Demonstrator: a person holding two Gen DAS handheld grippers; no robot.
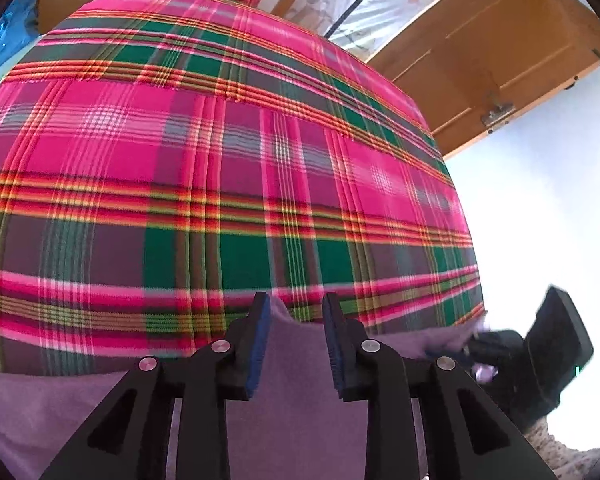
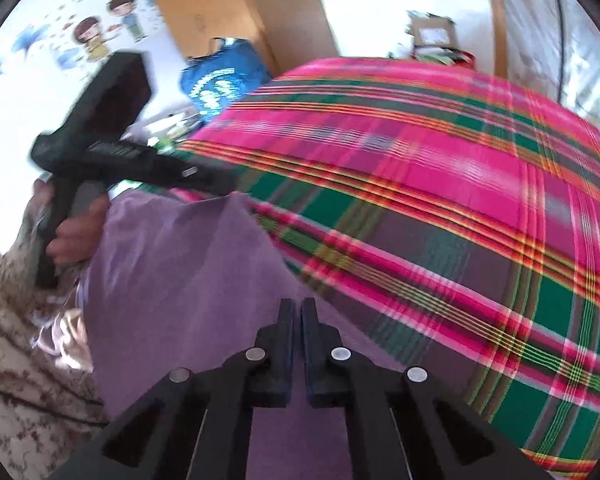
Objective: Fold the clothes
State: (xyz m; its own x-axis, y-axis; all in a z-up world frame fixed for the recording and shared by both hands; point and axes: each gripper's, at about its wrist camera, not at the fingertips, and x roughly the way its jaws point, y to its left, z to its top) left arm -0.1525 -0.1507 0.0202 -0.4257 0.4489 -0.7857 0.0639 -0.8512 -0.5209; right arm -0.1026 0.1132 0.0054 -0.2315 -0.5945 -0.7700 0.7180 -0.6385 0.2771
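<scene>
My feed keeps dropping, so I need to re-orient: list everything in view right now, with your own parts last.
purple garment: one, lilac, near edge of the plaid cloth, under both tools
plaid cloth: one, pink, green and purple, covering the work surface
blue bag: one, blue with white print, beyond the cloth's far left corner
wooden door: one, brown, back right
left tool: one, black, open over the garment
right tool: one, black, shut
hand: one, gripping the left tool's handle

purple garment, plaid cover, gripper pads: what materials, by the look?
Purple garment: soft matte knit or fleece, probably; it drapes in smooth folds, no sheen. Plaid cover: woven cloth, visible thread lines in the stripes, flat finish. Pads: blue, dull, likely rubber or foam on black plastic fingers.
</scene>
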